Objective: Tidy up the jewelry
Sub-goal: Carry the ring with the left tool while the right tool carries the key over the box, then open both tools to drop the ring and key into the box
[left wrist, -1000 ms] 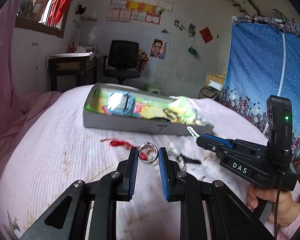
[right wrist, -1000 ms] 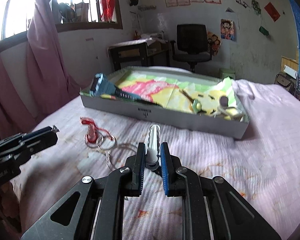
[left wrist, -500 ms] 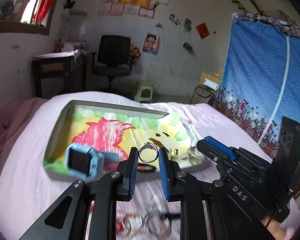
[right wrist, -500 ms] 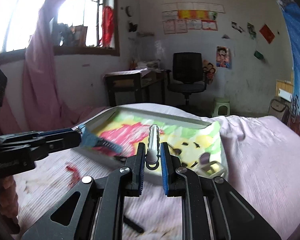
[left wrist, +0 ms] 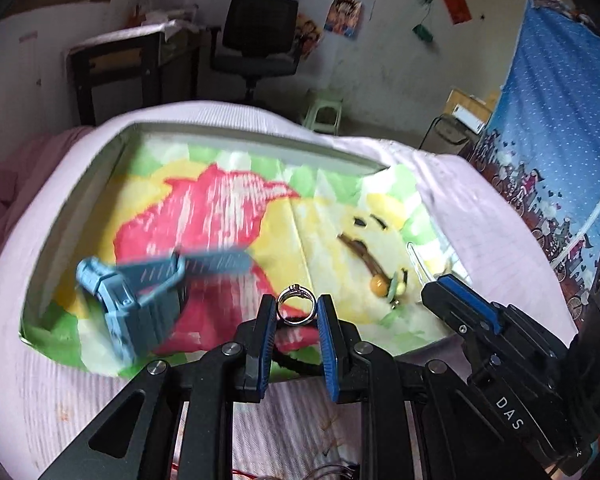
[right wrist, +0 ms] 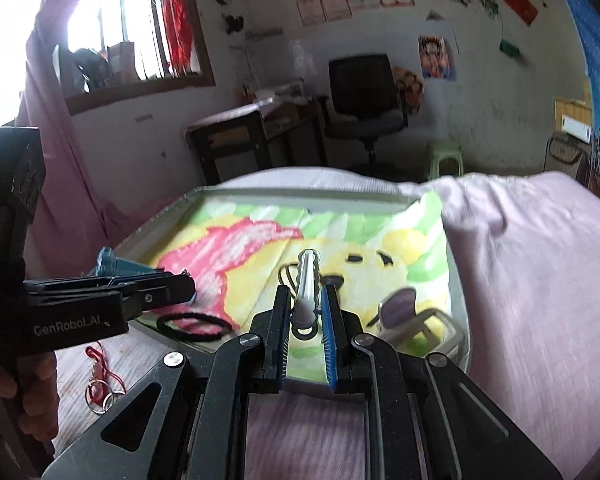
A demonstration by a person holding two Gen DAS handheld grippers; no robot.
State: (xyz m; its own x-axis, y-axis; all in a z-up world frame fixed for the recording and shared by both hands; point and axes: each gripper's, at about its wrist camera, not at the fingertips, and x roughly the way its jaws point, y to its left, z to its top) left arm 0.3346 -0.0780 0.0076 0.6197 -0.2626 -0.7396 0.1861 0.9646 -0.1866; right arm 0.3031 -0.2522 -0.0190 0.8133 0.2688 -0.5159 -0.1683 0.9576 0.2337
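My left gripper point(left wrist: 297, 312) is shut on a silver ring point(left wrist: 297, 309) and holds it above the near edge of a shallow grey box point(left wrist: 84, 184) lined with a colourful cartoon cloth. My right gripper point(right wrist: 305, 307) is shut on a white hair clip point(right wrist: 307, 288), also over the box point(right wrist: 300, 194). In the box lie a blue watch point(left wrist: 136, 300), a brown beaded bracelet point(left wrist: 376, 276), a black hair tie point(right wrist: 194, 325) and sunglasses point(right wrist: 412, 316). The right gripper also shows in the left wrist view point(left wrist: 460, 312); the left one shows in the right wrist view point(right wrist: 112, 296).
The box rests on a pink bedspread point(right wrist: 540, 280). A red cord with metal rings point(right wrist: 100, 384) lies on the bed in front of the box. Behind stand a desk point(left wrist: 140, 64), a black office chair point(left wrist: 260, 40) and a blue curtain point(left wrist: 560, 120).
Both grippers have lifted from the bedspread and moved forward over the box, each keeping its item. The box now fills both views.
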